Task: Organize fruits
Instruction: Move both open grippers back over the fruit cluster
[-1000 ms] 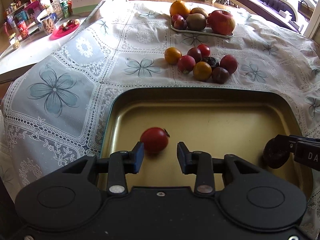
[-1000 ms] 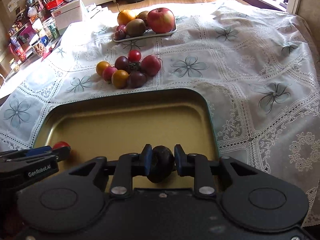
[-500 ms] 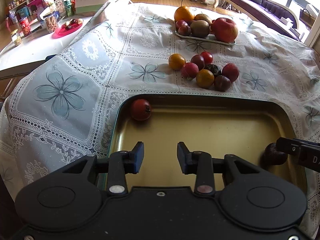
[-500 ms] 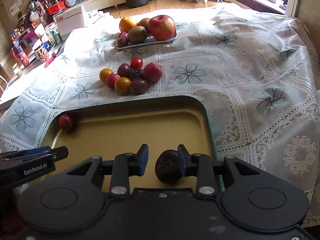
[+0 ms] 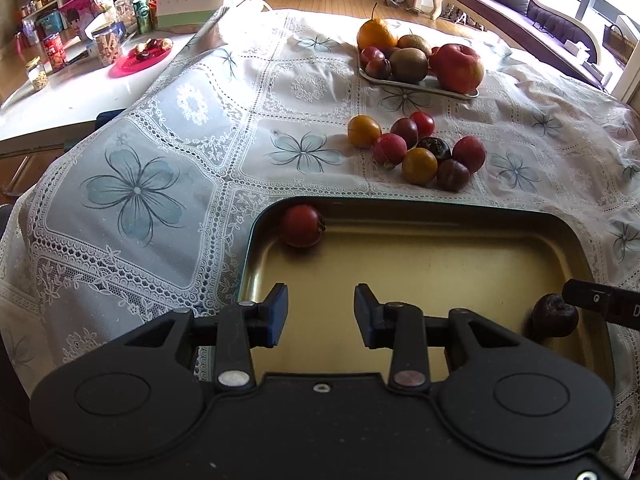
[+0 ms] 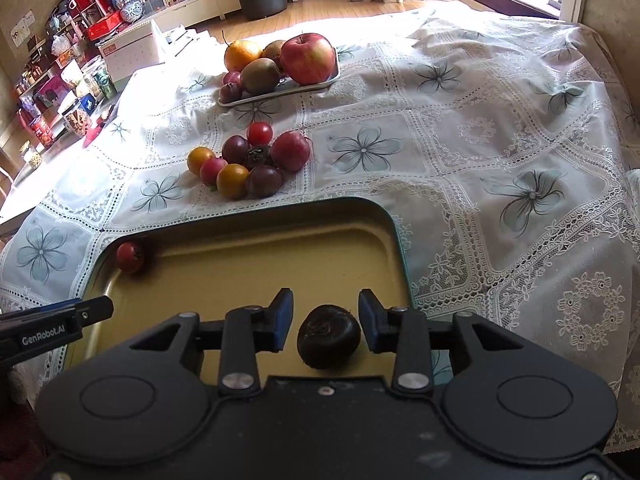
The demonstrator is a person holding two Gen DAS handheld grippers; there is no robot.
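A gold baking tray (image 5: 440,264) (image 6: 240,264) lies on the lace tablecloth in front of me. A red tomato (image 5: 302,226) (image 6: 130,256) rests in its far left corner. A dark wrinkled fruit (image 6: 329,336) (image 5: 555,316) lies on the tray's near right, between the open fingers of my right gripper (image 6: 325,322), untouched. My left gripper (image 5: 321,315) is open and empty over the tray's near left. A cluster of small red, orange and dark fruits (image 5: 416,152) (image 6: 248,162) sits on the cloth beyond the tray.
A small white plate (image 5: 416,84) (image 6: 280,92) at the back holds an apple, kiwis, an orange and plums. A side table with jars, a calendar and a pink dish (image 5: 140,56) stands at the far left.
The right gripper opened and let go of the dark fruit, which now lies on the tray. The left gripper pulled back; the red tomato rolled to the tray's far left corner.
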